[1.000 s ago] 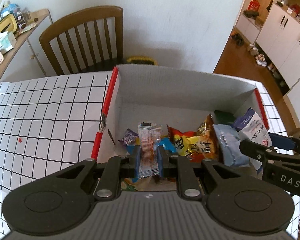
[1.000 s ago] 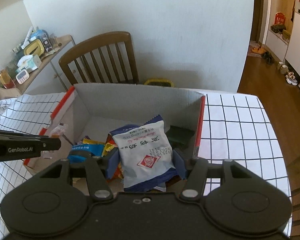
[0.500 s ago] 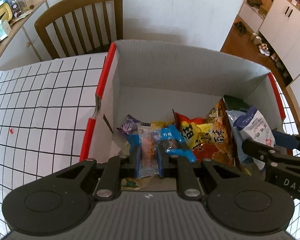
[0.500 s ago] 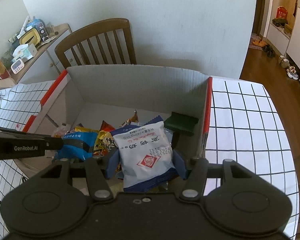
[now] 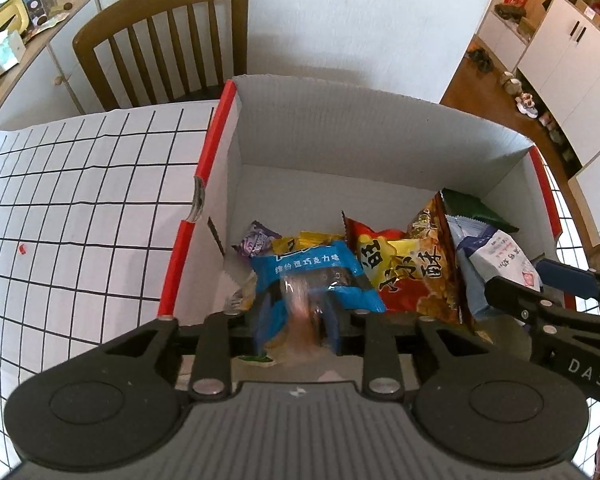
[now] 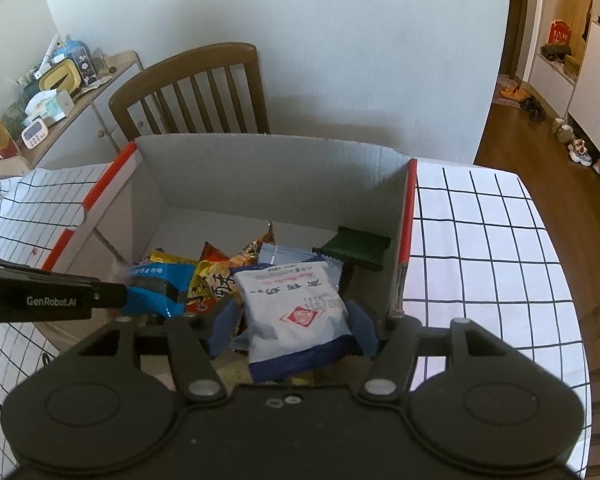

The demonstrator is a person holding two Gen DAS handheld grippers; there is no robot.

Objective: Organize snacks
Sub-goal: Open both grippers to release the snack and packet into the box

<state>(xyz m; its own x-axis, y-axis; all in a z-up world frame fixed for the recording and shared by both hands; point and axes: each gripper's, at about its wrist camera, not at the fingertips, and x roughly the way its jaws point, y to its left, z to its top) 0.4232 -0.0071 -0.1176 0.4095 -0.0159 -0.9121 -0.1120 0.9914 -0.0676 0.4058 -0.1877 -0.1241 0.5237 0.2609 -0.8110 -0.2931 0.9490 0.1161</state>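
A white cardboard box (image 5: 340,136) with red rims holds several snack packets. My left gripper (image 5: 298,312) is low over the box's near left part, shut on a clear orange-printed snack packet (image 5: 300,304), blurred by motion, above a blue packet (image 5: 316,268). My right gripper (image 6: 290,320) is shut on a white and blue snack bag (image 6: 296,308) at the box's near right side. The red and yellow chip bag (image 5: 412,268) lies in the middle. The right gripper also shows in the left wrist view (image 5: 540,292).
A white tablecloth with a black grid (image 5: 80,200) covers the table around the box. A wooden chair (image 5: 164,40) stands behind it by the wall. A dark green packet (image 6: 352,246) leans against the box's right wall. A cluttered side cabinet (image 6: 60,92) is at far left.
My left gripper has sunk lower into the box with its packet, which now blurs over the blue packet. My right gripper has lowered slightly, still holding the white bag.
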